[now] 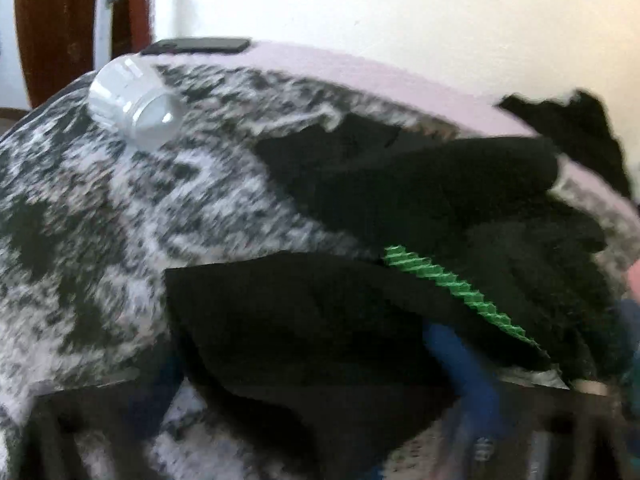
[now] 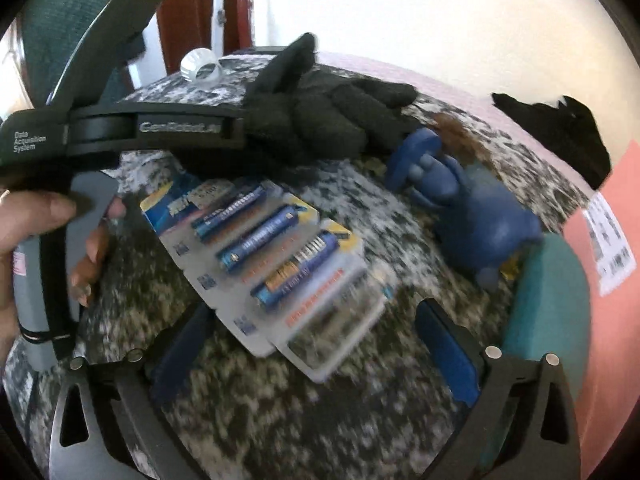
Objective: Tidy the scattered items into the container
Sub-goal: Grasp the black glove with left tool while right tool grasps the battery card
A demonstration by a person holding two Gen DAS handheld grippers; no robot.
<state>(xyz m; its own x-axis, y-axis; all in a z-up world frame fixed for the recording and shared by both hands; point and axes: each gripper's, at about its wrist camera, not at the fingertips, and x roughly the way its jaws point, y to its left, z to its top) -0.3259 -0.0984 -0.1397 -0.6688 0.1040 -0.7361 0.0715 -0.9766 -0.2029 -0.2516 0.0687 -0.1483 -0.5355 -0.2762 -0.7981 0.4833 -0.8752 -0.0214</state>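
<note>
Stock, near to far: my right fingers, apart, nothing held. One card of batteries, three cells counted, flat on the mottled surface. One blue toy figure. One black glove, clamped in my left fingers. One clear bottle. One black cloth farthest.

Bright daylight, motion blur, fisheye warp

White wall, reddish-brown wooden door frame
</note>
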